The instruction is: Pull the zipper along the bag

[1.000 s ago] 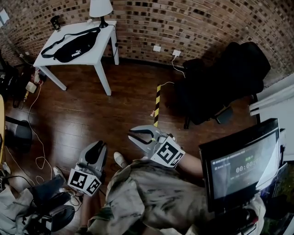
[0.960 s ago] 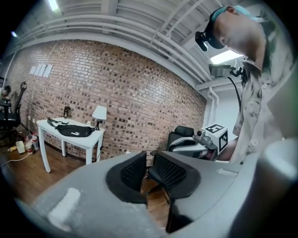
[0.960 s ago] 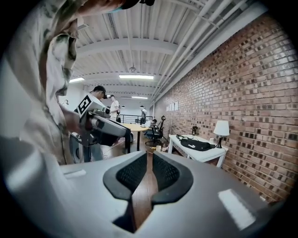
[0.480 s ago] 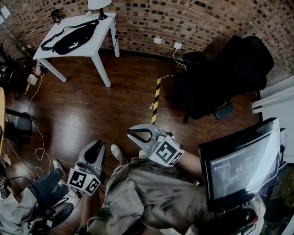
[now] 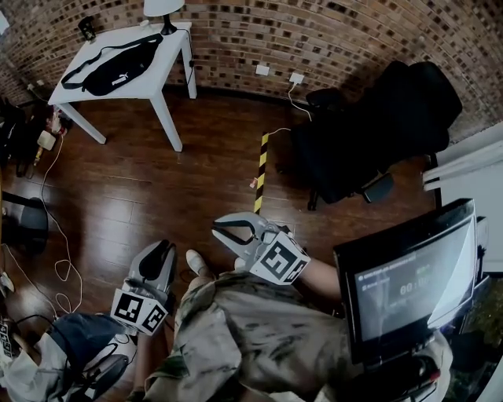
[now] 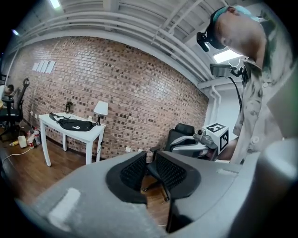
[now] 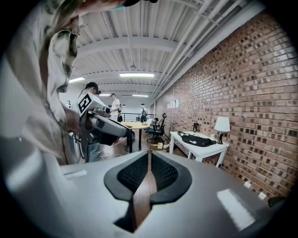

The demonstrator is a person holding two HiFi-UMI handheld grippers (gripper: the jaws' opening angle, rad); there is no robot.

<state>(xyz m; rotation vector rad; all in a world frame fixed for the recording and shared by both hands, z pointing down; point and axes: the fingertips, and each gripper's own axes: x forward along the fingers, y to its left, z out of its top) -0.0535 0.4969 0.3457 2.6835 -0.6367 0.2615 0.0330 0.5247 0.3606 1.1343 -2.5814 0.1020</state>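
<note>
The black waist bag point(image 5: 110, 69) lies on a white table point(image 5: 149, 86) against the brick wall, far across the room. It also shows small in the left gripper view point(image 6: 74, 124) and the right gripper view point(image 7: 198, 139). I cannot make out its zipper from here. Both grippers hang low by the person's body, far from the bag. My left gripper point(image 5: 163, 250) point(image 6: 150, 160) is open by a small gap with nothing in it. The jaws of my right gripper point(image 5: 215, 228) point(image 7: 148, 155) are drawn to a thin slit and hold nothing.
A lamp point(image 5: 161, 9) stands at the table's back corner. A black office chair point(image 5: 377, 133) sits right of the path, and a yellow-black tape strip point(image 5: 259, 173) lies on the wood floor. Cables point(image 5: 55, 235) trail at left. A monitor point(image 5: 409, 283) is close at right.
The head view has drifted, so the table and bag sit a little further left and up. Both grippers keep the same pose and jaw gap.
</note>
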